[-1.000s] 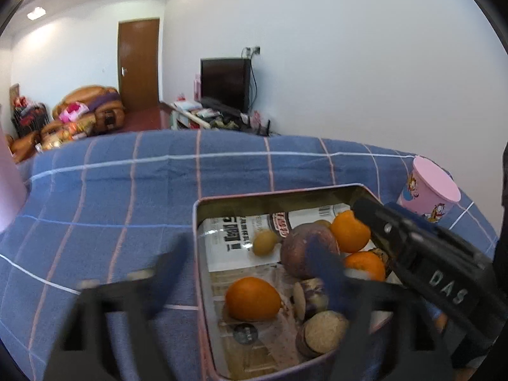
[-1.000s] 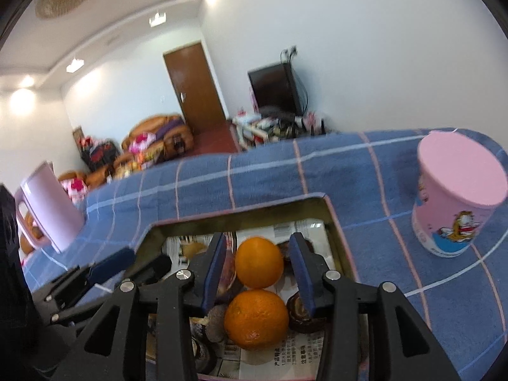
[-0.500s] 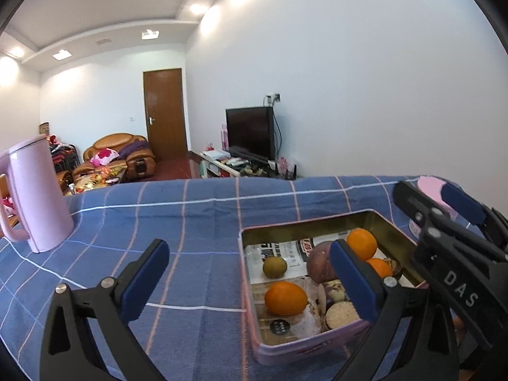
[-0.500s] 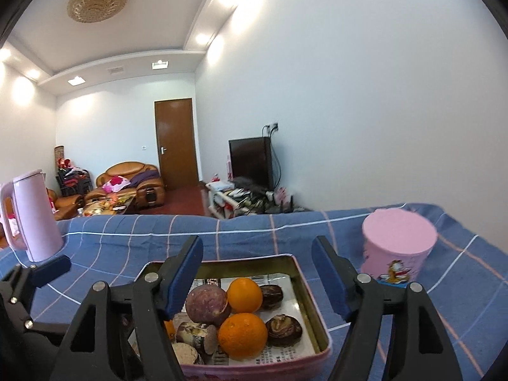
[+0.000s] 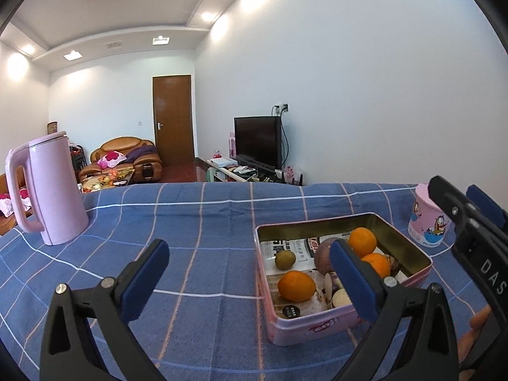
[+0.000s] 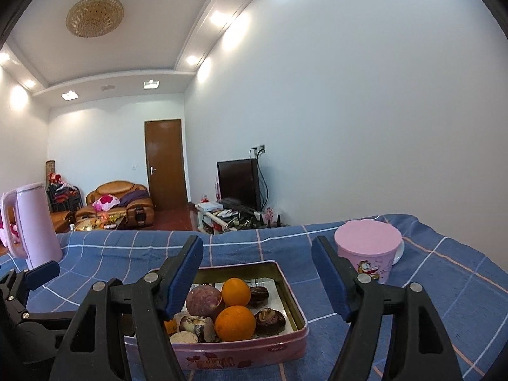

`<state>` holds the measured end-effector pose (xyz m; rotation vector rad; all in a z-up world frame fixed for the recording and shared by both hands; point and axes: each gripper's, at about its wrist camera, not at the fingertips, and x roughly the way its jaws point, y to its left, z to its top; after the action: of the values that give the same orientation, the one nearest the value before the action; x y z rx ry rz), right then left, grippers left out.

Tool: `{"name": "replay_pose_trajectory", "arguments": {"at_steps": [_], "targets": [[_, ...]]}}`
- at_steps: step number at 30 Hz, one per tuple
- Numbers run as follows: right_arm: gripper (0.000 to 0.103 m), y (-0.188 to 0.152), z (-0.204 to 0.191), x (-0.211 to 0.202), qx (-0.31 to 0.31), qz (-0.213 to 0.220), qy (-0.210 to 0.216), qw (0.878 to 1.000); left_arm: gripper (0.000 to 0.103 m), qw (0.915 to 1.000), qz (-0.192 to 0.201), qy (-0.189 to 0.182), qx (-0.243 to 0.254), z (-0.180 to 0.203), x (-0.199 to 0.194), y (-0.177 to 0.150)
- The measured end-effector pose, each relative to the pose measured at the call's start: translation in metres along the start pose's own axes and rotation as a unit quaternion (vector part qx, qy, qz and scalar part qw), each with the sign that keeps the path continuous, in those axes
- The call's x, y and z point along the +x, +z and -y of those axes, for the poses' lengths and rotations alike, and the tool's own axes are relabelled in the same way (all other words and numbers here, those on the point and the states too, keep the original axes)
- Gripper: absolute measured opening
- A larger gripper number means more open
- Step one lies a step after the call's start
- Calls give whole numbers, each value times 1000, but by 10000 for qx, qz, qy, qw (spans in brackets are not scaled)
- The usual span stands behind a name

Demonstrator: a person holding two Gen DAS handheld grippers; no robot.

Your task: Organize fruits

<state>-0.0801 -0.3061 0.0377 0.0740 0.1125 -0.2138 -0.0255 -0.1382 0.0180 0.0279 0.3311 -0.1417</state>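
Observation:
A pink tin box (image 5: 320, 325) (image 6: 241, 354) stands on the blue checked tablecloth. It holds three oranges (image 5: 297, 285) (image 6: 235, 323), a purple-brown round fruit (image 6: 203, 298), a small green-brown fruit (image 5: 284, 259) and several dark brown pieces (image 6: 270, 316). My left gripper (image 5: 247, 281) is open and empty, raised above the cloth just left of the box. My right gripper (image 6: 257, 274) is open and empty, raised above and in front of the box.
A pink kettle (image 5: 47, 190) (image 6: 30, 225) stands at the far left of the table. A pink lidded cartoon cup (image 6: 368, 255) (image 5: 427, 222) stands right of the box. The tablecloth (image 5: 190, 222) ends at the far edge, with a living room beyond.
Both grippers have pulled back and up from the box. The right gripper, earlier close around an orange in the box, is now wide open and away from it.

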Motion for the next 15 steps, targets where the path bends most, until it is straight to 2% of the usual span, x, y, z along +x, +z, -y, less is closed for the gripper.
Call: {"name": "replay_pose_trajectory", "arguments": {"at_steps": [15], "targets": [[73,-2,-1,-3,56,-94,-79,9999,103,10000,56,-20,1,1,-6,-1]]}}
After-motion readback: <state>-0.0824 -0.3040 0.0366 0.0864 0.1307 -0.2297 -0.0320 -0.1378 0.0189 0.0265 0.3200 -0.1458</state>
